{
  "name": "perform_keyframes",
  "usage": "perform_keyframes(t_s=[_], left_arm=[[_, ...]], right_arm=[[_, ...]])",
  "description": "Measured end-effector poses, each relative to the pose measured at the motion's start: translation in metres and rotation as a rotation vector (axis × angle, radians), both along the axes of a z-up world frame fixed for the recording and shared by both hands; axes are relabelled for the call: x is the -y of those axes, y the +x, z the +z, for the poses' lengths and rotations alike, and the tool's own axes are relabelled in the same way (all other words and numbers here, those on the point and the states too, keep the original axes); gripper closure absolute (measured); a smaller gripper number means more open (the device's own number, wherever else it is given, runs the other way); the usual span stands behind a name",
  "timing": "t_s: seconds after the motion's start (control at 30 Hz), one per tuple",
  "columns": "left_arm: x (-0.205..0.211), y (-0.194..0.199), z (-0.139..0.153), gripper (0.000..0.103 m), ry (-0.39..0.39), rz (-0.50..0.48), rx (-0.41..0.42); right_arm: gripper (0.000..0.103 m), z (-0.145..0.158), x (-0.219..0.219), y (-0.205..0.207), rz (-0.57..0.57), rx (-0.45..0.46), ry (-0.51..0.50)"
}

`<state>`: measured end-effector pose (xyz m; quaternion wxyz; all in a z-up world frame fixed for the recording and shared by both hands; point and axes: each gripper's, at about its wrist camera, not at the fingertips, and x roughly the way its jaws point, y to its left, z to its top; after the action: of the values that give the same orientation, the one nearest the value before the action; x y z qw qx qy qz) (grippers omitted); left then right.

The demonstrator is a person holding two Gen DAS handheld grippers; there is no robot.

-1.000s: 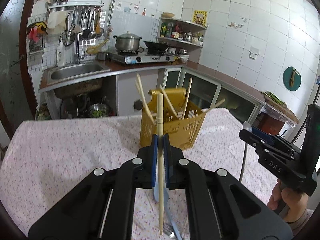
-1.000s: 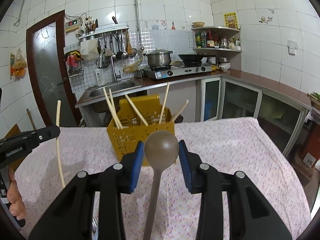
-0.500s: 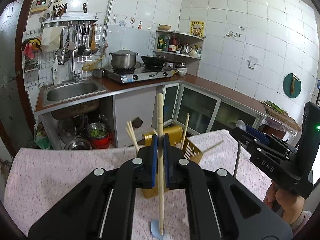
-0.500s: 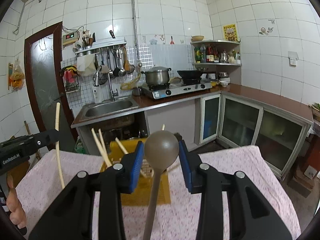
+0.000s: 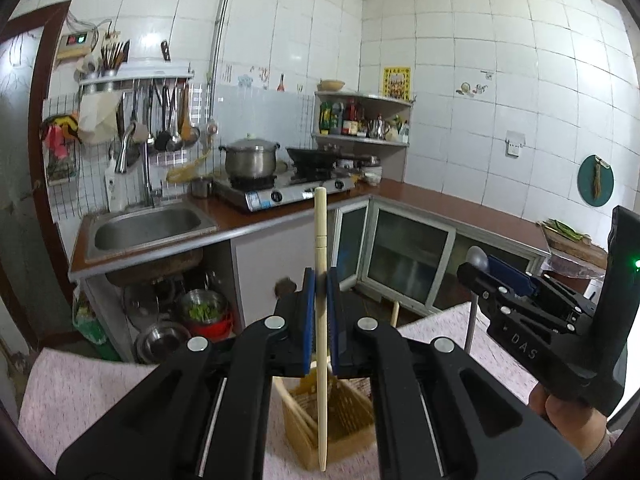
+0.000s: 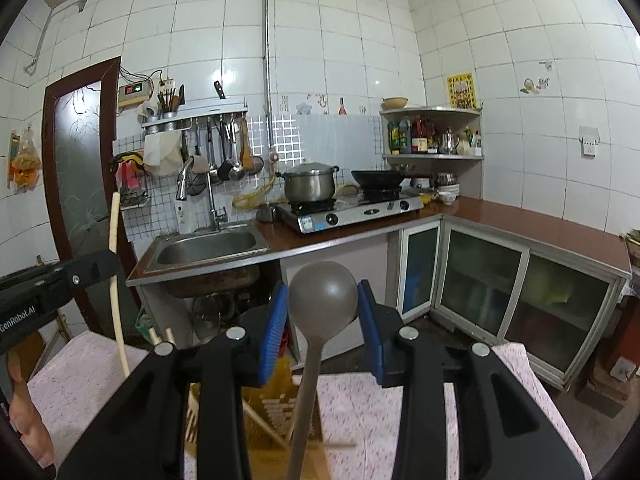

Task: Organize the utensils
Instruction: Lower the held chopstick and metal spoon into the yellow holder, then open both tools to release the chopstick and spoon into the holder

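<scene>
Chopstick point(image 5: 320, 292) upright, clamped in left claw point(image 5: 320, 296); spoon point(image 6: 322, 296) gripped in right claw point(image 6: 322, 312).

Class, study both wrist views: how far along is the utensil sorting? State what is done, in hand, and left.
Done: several chopsticks already stand in the yellow basket on the table.
In hand: the left gripper clamps one chopstick upright above the basket; the right gripper holds a grey spoon, bowl up.
Left: both still need lowering into the basket. Whether other utensils remain on the table cannot be seen.
</scene>
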<state>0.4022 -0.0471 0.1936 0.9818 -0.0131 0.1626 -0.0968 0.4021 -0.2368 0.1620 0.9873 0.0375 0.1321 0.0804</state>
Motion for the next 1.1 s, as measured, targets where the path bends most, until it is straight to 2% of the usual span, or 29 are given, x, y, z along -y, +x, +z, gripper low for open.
perform_keyframes(t_s=[0.2,0.4,0.57,0.73,0.83,0.9,0.93,0.97,1.0,1.1], left_arm=[[0.011,0.016,-0.003,0.099,0.018,0.011,0.092],[0.015,0.021,-0.039,0.098,-0.005,0.013,0.155],[0.014,0.025,-0.074,0.098,-0.007,0.021,0.14],[0.005,0.022,-0.101,0.098,-0.024,0.019,0.063],[0.002,0.016,-0.111,0.098,-0.004,0.034,0.028],[-0.002,0.009,-0.114,0.083,0.01,0.051,-0.003],[-0.005,0.004,-0.114,0.067,0.001,0.056,-0.013],[-0.009,0.0,-0.113,0.052,-0.009,0.065,-0.022],[-0.014,-0.004,-0.111,0.048,-0.019,0.075,-0.031],[-0.033,-0.025,-0.105,0.033,-0.044,0.101,-0.065]], right_arm=[[0.067,-0.006,-0.003,0.022,-0.011,0.057,0.028],[0.067,-0.028,-0.014,0.024,-0.032,0.141,-0.023],[0.067,-0.05,-0.021,0.025,-0.025,0.166,-0.079],[0.067,-0.067,-0.025,0.016,-0.003,0.135,-0.111],[0.066,-0.075,-0.026,0.007,0.01,0.095,-0.125],[0.059,-0.081,-0.029,0.0,0.026,0.053,-0.147],[0.054,-0.083,-0.029,-0.006,0.028,0.045,-0.155],[0.041,-0.084,-0.028,-0.01,0.028,0.04,-0.159],[0.037,-0.084,-0.026,-0.017,0.028,0.03,-0.157],[0.034,-0.083,-0.019,-0.034,0.031,0.007,-0.143]])
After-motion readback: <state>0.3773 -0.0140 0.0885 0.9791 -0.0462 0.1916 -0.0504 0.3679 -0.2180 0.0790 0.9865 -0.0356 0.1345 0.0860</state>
